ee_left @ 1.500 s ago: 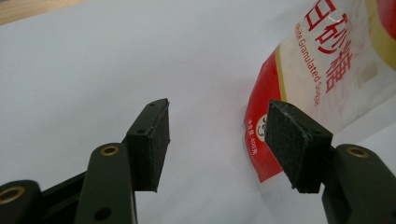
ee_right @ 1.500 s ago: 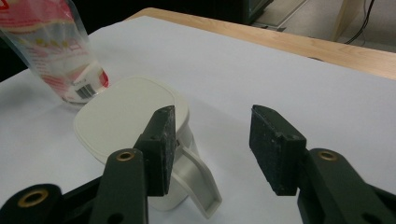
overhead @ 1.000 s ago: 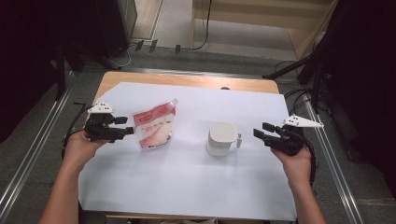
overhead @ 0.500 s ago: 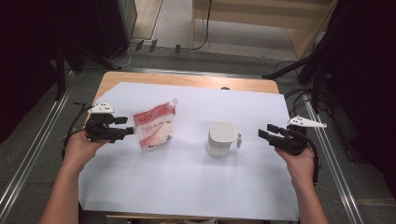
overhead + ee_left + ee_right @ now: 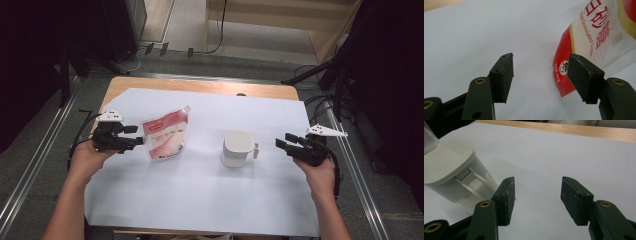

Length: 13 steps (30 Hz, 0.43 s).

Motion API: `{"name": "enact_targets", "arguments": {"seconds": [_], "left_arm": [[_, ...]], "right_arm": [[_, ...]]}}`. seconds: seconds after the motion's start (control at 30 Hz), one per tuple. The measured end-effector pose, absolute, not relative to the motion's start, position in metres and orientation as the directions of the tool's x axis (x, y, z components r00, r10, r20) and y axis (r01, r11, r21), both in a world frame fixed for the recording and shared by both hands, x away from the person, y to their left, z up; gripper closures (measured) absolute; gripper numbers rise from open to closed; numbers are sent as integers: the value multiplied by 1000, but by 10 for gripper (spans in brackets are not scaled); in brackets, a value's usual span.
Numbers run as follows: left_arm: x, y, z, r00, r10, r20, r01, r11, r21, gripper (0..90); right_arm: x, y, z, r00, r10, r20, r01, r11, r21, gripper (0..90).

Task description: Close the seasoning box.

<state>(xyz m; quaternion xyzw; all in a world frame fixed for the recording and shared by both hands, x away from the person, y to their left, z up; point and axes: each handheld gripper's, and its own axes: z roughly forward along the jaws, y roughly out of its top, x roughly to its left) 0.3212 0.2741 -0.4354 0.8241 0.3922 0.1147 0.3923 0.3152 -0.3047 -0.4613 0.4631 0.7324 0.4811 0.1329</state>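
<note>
A red and white pouch of granulated sugar point(image 5: 164, 134) stands on the white sheet point(image 5: 200, 200), left of centre. A white lidded container point(image 5: 237, 148) with a small handle sits right of centre. My left gripper point(image 5: 134, 137) is just left of the pouch, open, pointing at it without touching. In the left gripper view the pouch point(image 5: 594, 37) lies beyond the right pad, and nothing is between the jaws of the left gripper point(image 5: 541, 65). My right gripper point(image 5: 281, 144) is open, a short way right of the container. The right gripper view has the container point(image 5: 449, 170) left of the empty right gripper point(image 5: 537, 185).
The white sheet covers most of a wooden table point(image 5: 200, 86), whose bare far edge shows. Metal rails point(image 5: 35, 165) run along both sides of the table, and cables lie on the floor beyond it. The sheet's front half holds only the person's forearms.
</note>
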Motion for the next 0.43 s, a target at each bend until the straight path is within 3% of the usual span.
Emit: {"name": "enact_targets", "arguments": {"seconds": [0.43], "left_arm": [[321,272,-437,672,731,-119,554,-389,736,389]], "right_arm": [[313,-304,-462,-532,809,248,551,109,827,454]]}}
